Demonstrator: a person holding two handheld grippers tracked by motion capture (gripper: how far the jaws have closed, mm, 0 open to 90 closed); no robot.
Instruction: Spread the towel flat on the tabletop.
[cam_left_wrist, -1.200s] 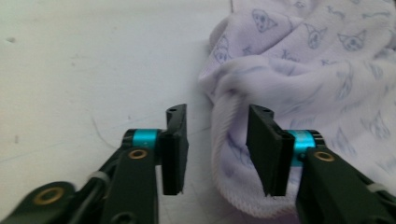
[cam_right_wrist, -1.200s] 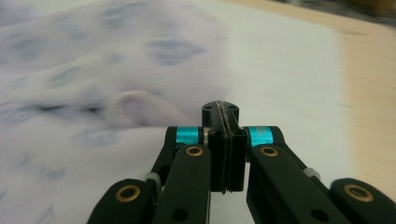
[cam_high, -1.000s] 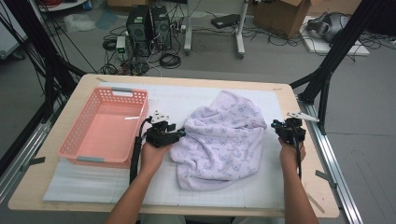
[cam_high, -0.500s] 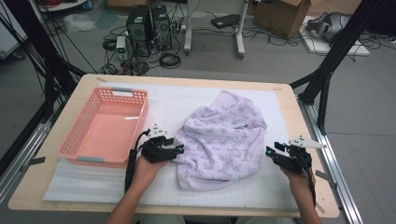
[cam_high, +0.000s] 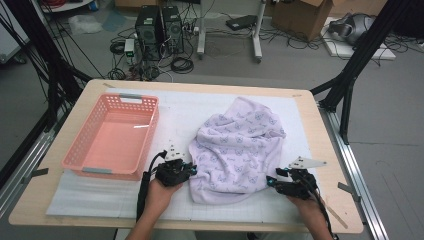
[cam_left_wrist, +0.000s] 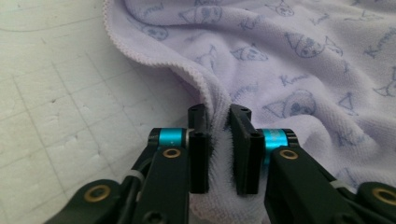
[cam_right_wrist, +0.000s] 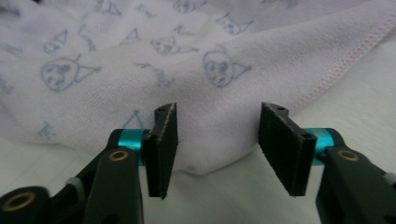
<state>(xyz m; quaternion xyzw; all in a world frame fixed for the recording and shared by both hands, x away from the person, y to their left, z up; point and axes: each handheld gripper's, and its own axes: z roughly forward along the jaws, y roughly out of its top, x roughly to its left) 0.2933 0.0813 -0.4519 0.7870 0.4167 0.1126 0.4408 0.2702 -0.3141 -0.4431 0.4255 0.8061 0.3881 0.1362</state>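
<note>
**Towel handling at the worktop: near-edge grasp, one side taken**

Item 1. Salmon-pink perforated plastic basket (cam_high: 111, 137), rectangular, empty, standing at the left side of the worktop, on the white gridded mat (cam_high: 170, 112) that covers most of the light wooden tabletop (cam_high: 327, 165).

Item 2. Left gripper (cam_high: 187, 170), black with cyan collars, held just right of the basket's near right corner. In the left gripper view its jaws stand nearly together, clamped on a raised fold of hem (cam_left_wrist: 215, 119).

Item 3. Pale lilac terry towel printed with small cat faces (cam_high: 240, 147), crumpled in a loose heap at the middle of the worktop, running from near the far edge down toward the near edge. Its left near edge sits in the left gripper; its right near corner (cam_right_wrist: 205, 154) lies flat on the mat.

Item 4. Right gripper (cam_high: 272, 182), same make, at the towel's right near corner. Jaws wide apart, the corner lying between them and not yet pinched.

Handling note. The step in hand looks like taking the second corner. To do it well, the right gripper likely needs to go slightly lower and farther forward, so both pads meet past the stitched hem, then close fully before any lift. The left grasp looks shallow, so both sides should rise together, evenly.
</note>
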